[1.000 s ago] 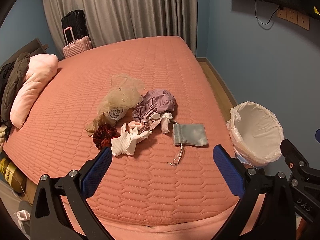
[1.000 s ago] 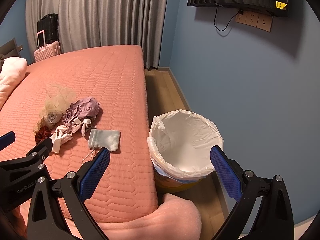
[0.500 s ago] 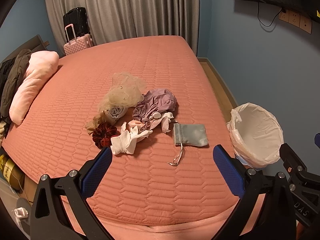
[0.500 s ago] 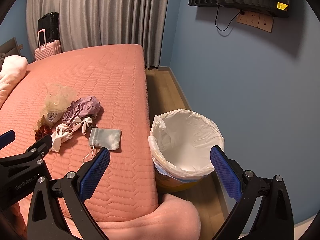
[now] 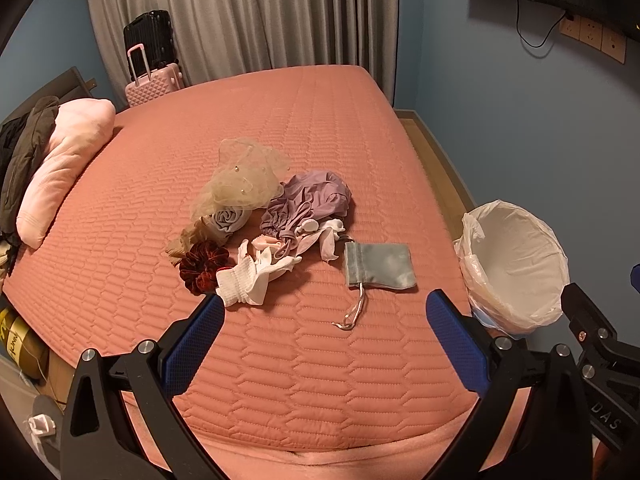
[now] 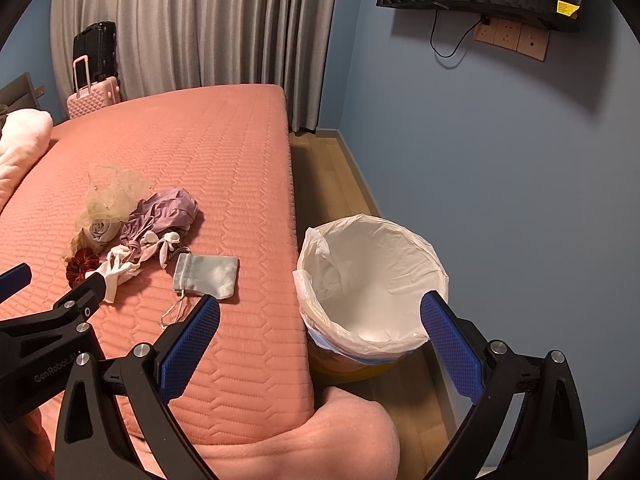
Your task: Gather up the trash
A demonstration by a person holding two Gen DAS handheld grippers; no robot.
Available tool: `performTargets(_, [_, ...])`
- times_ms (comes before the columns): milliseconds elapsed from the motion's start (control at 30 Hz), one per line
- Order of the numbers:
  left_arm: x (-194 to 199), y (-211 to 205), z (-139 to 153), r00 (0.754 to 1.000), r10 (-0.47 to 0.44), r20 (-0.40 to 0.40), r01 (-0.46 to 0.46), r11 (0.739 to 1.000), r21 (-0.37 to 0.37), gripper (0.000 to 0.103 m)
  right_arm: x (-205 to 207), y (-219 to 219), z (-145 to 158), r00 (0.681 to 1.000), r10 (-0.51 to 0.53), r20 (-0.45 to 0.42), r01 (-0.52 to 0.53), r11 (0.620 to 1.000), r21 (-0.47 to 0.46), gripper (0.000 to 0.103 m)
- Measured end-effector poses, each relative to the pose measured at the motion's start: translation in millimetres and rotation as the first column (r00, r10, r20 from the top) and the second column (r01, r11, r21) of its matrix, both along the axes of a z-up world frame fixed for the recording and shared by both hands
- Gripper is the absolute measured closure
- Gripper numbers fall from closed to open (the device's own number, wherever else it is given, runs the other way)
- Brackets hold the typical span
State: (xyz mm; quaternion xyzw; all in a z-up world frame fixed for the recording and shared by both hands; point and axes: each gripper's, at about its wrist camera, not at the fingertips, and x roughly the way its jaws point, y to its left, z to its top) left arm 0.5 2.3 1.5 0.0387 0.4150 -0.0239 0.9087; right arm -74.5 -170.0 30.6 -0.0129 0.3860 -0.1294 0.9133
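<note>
Both claws are standing released and empty, jaws spread wide. The left gripper [image 5: 320, 332] is hanging over the near edge of the bed [image 5: 320, 120]; the right gripper [image 6: 320, 332] is sitting further right, straddling the gap between mattress edge and bin.

The items to collect are lying in one cluster at the centre of the left wrist view, directly ahead of the left claw: a beige net [image 5: 244, 176], a mauve cloth bundle [image 5: 316, 196], a dark red scrunchie [image 5: 202, 266], a white sock [image 5: 250, 278] and a grey drawstring pouch [image 5: 380, 266]. The pouch is lying apart at the cluster's right, long axis running left to right, its cord [image 5: 354, 312] trailing toward the camera.

The lined trash bin [image 6: 372, 280] is standing on the floor just beside the bed, at centre right of the right wrist view and at the right edge of the left view. Nothing is showing inside it.

Judgement: the left claw is nearer the cluster; the right claw is nearer the bin, with the pouch at its left finger [image 6: 188, 344].
</note>
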Motion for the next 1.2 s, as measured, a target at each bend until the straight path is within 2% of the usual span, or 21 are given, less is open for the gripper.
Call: performTargets(1200, [-0.9, -4.2, 1.8, 1.0, -0.021, 0.004, 0.021, 1.0, -0.008, 0.007, -0.5, -3.8, -0.2, 1.0, -0.01, 0.004, 0.01, 1.0, 0.002, 0.006])
